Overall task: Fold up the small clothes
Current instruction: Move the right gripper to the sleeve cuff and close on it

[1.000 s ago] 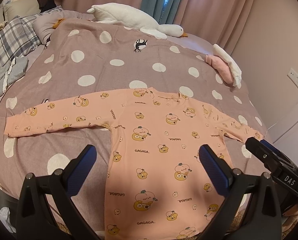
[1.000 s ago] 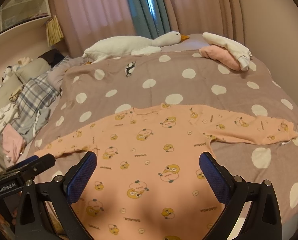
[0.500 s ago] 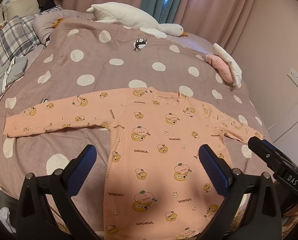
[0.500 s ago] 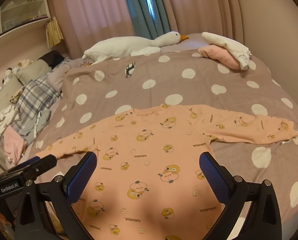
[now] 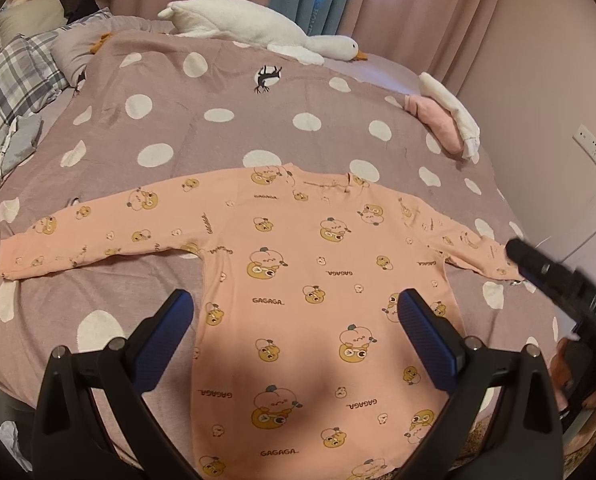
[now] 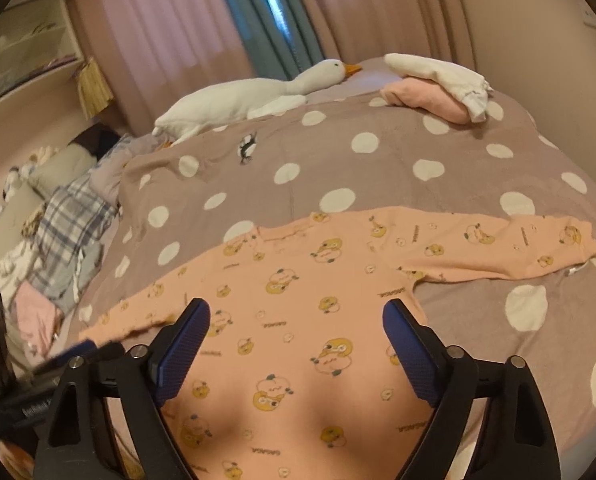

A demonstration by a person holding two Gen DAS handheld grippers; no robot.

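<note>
A small peach long-sleeved top [image 5: 298,272] with cartoon prints lies flat on the polka-dot bedspread, both sleeves spread out to the sides. My left gripper [image 5: 293,320] hovers above its lower body, open, nothing between the blue pads. In the right wrist view the same top [image 6: 306,300] lies under my right gripper [image 6: 296,332], whose jaws are closing with only air between them; they hang above the cloth. The right gripper's body [image 5: 554,280] shows at the right edge of the left view, beside the right sleeve's cuff.
A white plush goose [image 5: 257,32] lies along the far side of the bed. Folded pink and white clothes [image 5: 446,120] sit at the far right corner. Plaid and grey bedding [image 5: 9,92] is piled on the left. A wall socket [image 5: 594,154] with a cable stands right.
The right gripper's jaws have narrowed a little and its view has rolled and shifted sideways. The left gripper and the top have hardly moved.
</note>
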